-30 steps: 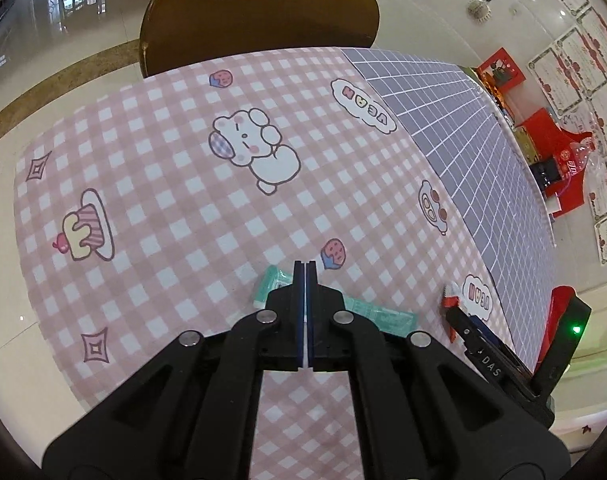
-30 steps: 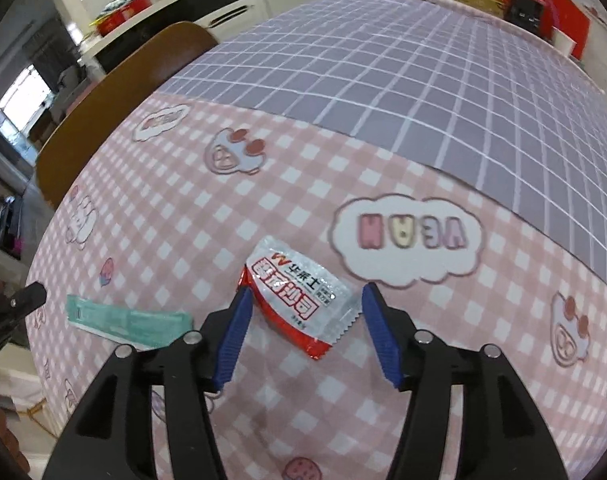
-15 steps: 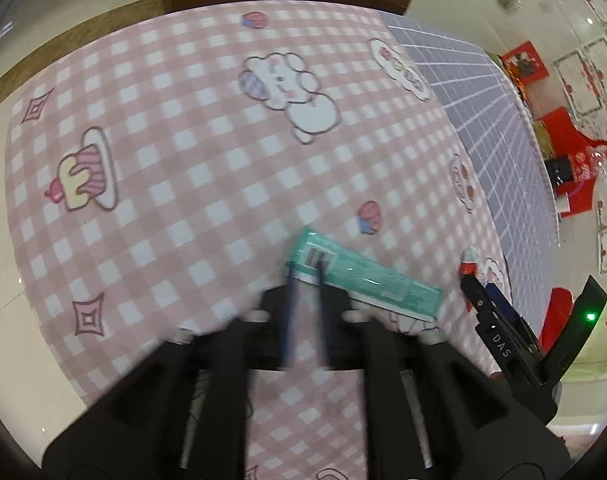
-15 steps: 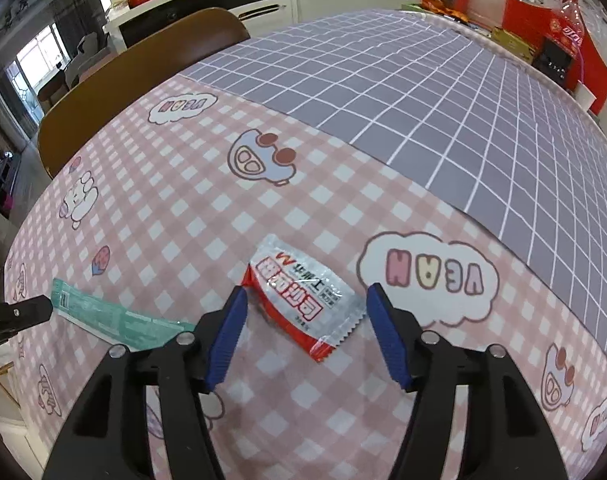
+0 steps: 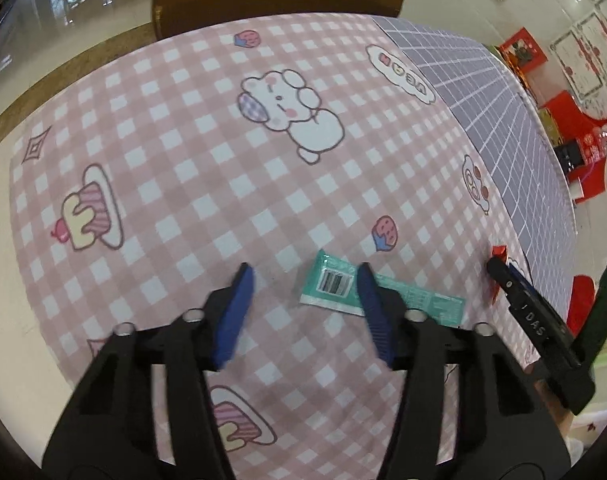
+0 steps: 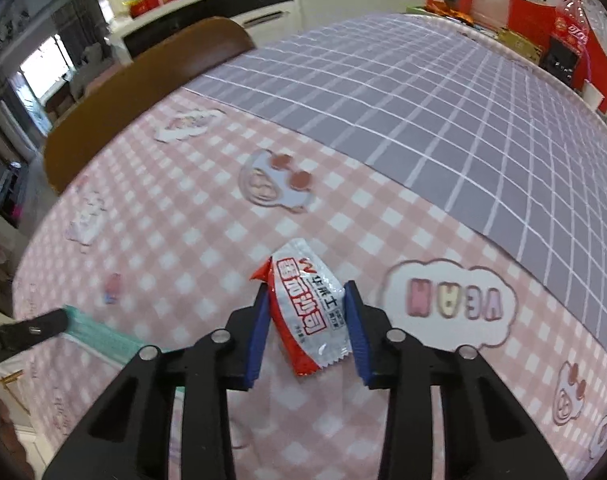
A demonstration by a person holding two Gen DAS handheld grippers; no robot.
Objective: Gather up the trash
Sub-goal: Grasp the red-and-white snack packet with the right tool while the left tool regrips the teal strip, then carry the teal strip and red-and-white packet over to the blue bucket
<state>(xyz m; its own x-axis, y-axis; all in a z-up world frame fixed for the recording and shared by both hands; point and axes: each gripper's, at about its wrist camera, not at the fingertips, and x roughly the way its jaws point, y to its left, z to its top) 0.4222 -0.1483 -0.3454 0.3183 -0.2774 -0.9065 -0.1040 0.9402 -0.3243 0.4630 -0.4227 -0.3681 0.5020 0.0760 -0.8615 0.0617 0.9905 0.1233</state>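
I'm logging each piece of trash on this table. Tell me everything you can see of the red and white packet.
The packet is a small sealed pouch of glossy plastic film, white with a red band, red edges and printed characters, its ends crimped in a zigzag. It looks slightly puffed and uncrushed. It lies on the pink checked tablecloth, tilted, between the blue pads of the right gripper, whose jaws have just been closing; both pads seem to touch its sides. In the left wrist view only a red corner shows.
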